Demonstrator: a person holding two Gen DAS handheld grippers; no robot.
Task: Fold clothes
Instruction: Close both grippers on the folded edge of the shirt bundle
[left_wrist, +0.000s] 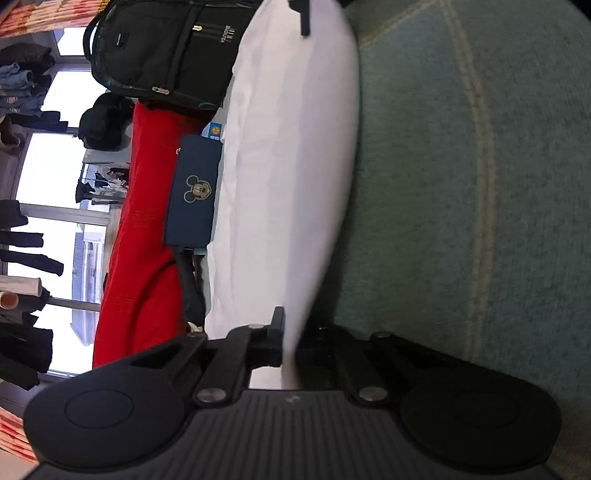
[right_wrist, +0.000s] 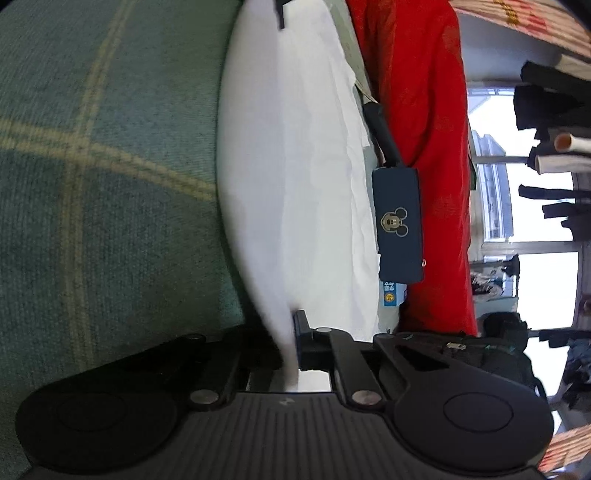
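Note:
A white garment (left_wrist: 288, 166) lies across a teal bedspread (left_wrist: 480, 184) with pale yellow lines. My left gripper (left_wrist: 295, 334) is shut on one edge of the white cloth, which runs between its jaws and down toward the camera. In the right wrist view the same white garment (right_wrist: 288, 184) stretches away, and my right gripper (right_wrist: 286, 334) is shut on its near edge. Each view shows a black finger (left_wrist: 304, 18) of the other gripper at the far end of the cloth, finger (right_wrist: 280, 14) likewise. The held edge is pulled taut between both.
A red cloth (left_wrist: 147, 240) lies beyond the garment, with a navy pouch (left_wrist: 194, 192) bearing a cartoon mouse on it. A black backpack (left_wrist: 166, 48) sits further along. Dark clothes (left_wrist: 22, 240) hang before bright windows. The bedspread (right_wrist: 92, 184) fills the near side.

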